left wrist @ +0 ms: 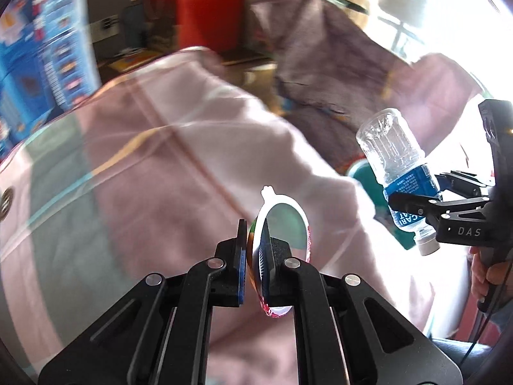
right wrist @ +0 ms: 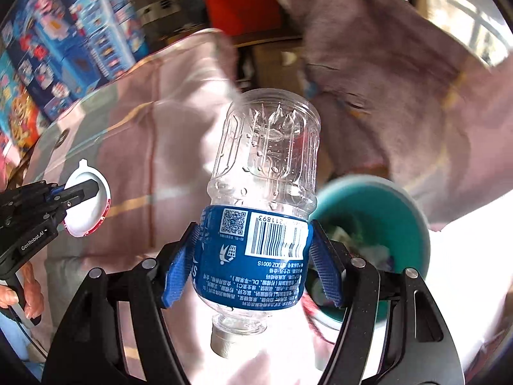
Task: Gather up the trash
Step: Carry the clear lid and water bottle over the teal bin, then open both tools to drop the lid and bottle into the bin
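Observation:
My right gripper (right wrist: 253, 243) is shut on a clear plastic bottle (right wrist: 266, 147) with a blue label, gripped at the label with its cap towards the camera. The bottle hangs in the air just left of a teal bin (right wrist: 413, 224) that has scraps inside. My left gripper (left wrist: 254, 240) is shut on the wall of a small white cup (left wrist: 285, 224) with a red rim, one finger inside it. From the left wrist, the bottle (left wrist: 388, 147) and the right gripper (left wrist: 413, 208) are at the right, in front of the bin (left wrist: 362, 176). The right wrist view shows the cup (right wrist: 85, 215) and left gripper (right wrist: 86, 192) at far left.
Pink bedding (left wrist: 179, 147) lies under both grippers, blurred by motion. Blue printed boxes (right wrist: 64, 41) stand at the left, a red object (left wrist: 208, 3) at the back, and a mauve cloth (right wrist: 384, 80) at the upper right. A person's hand (right wrist: 29, 292) holds the left gripper's handle.

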A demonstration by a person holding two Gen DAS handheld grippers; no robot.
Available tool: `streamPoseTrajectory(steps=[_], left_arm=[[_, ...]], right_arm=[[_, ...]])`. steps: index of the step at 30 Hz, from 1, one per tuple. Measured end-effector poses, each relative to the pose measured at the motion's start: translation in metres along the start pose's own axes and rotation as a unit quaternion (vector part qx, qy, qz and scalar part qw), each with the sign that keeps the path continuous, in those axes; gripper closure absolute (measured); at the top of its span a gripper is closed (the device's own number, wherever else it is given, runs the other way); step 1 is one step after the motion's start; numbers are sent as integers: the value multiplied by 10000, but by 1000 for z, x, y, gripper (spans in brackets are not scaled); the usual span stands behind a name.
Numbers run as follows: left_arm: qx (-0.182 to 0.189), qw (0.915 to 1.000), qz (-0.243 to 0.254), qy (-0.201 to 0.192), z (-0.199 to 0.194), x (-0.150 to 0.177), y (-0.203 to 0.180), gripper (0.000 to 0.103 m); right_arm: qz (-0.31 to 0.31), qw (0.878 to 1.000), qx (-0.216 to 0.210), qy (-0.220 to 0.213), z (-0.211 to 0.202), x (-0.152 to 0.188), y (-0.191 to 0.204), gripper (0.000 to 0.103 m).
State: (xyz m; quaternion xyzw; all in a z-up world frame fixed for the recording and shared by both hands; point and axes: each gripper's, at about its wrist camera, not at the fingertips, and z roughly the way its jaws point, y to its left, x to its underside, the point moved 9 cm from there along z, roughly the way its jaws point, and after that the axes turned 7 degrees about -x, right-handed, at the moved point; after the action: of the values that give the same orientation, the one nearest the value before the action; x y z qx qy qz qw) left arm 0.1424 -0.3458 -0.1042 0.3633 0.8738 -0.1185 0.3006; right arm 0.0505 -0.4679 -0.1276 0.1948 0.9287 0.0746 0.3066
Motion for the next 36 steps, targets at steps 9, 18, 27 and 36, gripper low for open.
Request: streamPoseTrajectory(steps=[9,18,27,36], left_arm=[[363,9972,637,149,27,-21,-101,95],[644,9920,1014,383,61,-26,-159,95],[932,9837,1409,621,97,-24,-210,94],[781,9858,1344,638,113,-22,-216,27]], right_arm=[[636,9975,164,-268,-29,18,-84,38],[1122,9926,356,-313,-35,32,-143,38],[1383,9889,489,-235,-32,43,-176,38],[1449,9879,528,-134,-25,48,-188,38]])
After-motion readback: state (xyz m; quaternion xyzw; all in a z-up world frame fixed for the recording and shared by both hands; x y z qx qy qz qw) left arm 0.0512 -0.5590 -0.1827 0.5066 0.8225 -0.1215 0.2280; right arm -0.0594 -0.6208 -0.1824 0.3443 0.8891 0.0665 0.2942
